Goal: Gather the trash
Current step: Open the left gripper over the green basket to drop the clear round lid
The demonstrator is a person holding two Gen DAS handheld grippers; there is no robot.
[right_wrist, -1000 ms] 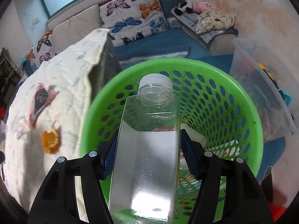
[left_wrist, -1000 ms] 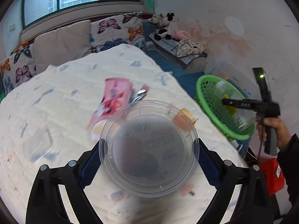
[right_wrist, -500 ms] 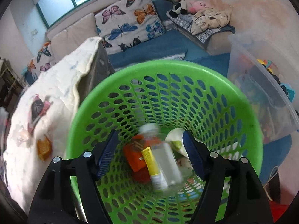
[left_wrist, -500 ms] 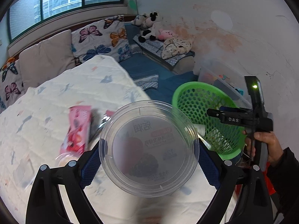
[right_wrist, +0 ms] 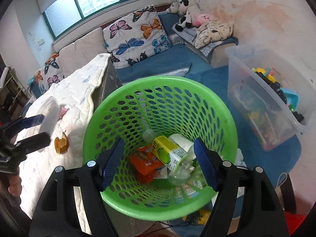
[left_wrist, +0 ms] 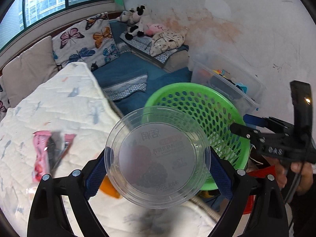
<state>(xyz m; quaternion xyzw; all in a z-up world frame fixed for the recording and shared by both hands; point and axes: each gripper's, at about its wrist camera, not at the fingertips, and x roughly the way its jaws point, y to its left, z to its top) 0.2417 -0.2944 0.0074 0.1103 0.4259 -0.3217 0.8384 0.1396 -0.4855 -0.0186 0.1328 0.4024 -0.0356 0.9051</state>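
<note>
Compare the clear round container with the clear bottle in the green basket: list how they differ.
The clear round container is held between the left tool's pads, above the quilt's edge; the clear bottle lies loose inside the green basket.
The container is wide and shallow; the bottle is narrow with a yellow-green label.
The container faces the camera; the bottle lies on its side.
Both are transparent plastic.

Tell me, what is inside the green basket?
Inside the green basket lie a clear bottle with a yellow label, an orange wrapper and a white piece. Whatever lies underneath them is covered.
</note>
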